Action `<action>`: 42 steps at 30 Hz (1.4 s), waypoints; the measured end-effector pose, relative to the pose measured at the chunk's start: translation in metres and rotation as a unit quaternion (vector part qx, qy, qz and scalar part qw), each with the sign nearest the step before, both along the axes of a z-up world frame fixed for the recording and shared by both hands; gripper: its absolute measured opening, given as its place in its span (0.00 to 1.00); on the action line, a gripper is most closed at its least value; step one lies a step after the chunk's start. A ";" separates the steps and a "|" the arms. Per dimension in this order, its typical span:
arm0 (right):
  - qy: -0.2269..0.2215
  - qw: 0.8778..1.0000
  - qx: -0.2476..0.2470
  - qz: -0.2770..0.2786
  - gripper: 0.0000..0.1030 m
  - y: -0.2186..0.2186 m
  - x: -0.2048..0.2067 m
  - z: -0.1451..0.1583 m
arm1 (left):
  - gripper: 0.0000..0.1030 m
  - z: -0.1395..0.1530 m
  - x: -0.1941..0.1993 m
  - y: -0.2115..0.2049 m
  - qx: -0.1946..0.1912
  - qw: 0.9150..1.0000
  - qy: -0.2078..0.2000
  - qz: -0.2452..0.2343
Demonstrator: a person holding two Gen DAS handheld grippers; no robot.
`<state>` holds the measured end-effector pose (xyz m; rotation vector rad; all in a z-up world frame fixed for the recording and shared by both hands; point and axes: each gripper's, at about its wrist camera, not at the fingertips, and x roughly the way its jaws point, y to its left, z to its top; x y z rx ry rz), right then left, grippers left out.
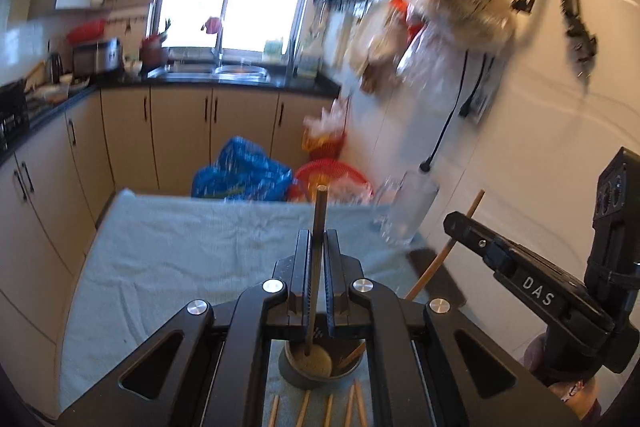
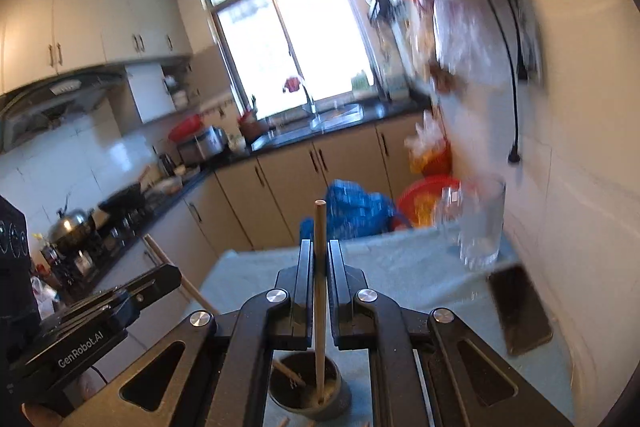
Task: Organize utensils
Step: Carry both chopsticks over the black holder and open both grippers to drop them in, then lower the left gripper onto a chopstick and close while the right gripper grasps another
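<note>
Over the counter, which is covered with a pale blue towel, both grippers are closed, each on one chopstick. Seen from the left wrist, the left gripper clamps a dark, slender chopstick between its fingers; the stick stands nearly upright and its lower end reaches into a small dark round cup just below the gripper. From the same view the right gripper appears at the right side, closed on a light wooden chopstick that is tilted.

Seen from the right wrist, the right gripper holds this light wooden chopstick upright, and its lower end is inside the same cup. Another wooden stick leans in the cup.

Several more wooden chopsticks lie on the towel just in front of the cup. Near the wall stands a clear drinking glass, and a dark flat phone lies beside it.
</note>
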<state>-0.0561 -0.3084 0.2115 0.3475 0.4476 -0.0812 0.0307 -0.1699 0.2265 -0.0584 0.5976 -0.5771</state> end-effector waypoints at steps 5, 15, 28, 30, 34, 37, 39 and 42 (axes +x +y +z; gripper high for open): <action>0.046 0.999 0.026 0.003 0.07 -0.015 0.023 -0.037 | 0.09 -0.015 0.009 0.001 0.006 1.000 0.015 0.001; 0.057 0.998 0.035 -0.009 0.43 -0.020 0.028 -0.048 | 0.36 -0.004 -0.010 0.030 -0.002 1.000 -0.010 0.010; 0.067 0.997 -0.021 -0.015 0.57 -0.008 -0.040 -0.021 | 0.48 -0.011 -0.069 0.100 0.005 0.998 -0.016 0.056; 0.082 0.996 -0.029 -0.013 0.60 -0.007 -0.054 -0.026 | 0.48 -0.026 -0.074 0.107 0.009 0.998 0.003 0.060; 0.134 0.990 -0.040 -0.006 0.62 -0.006 -0.082 -0.055 | 0.48 -0.065 -0.081 0.113 0.027 0.997 0.047 0.060; 0.174 0.984 -0.043 -0.001 0.62 -0.007 -0.098 -0.086 | 0.48 -0.094 -0.085 0.108 0.052 0.995 0.072 0.049; 0.197 0.980 -0.030 0.004 0.62 -0.007 -0.104 -0.107 | 0.48 -0.114 -0.088 0.099 0.076 0.993 0.088 0.031; 0.231 0.973 0.008 0.018 0.62 -0.008 -0.110 -0.142 | 0.48 -0.139 -0.087 0.084 0.103 0.989 0.110 0.001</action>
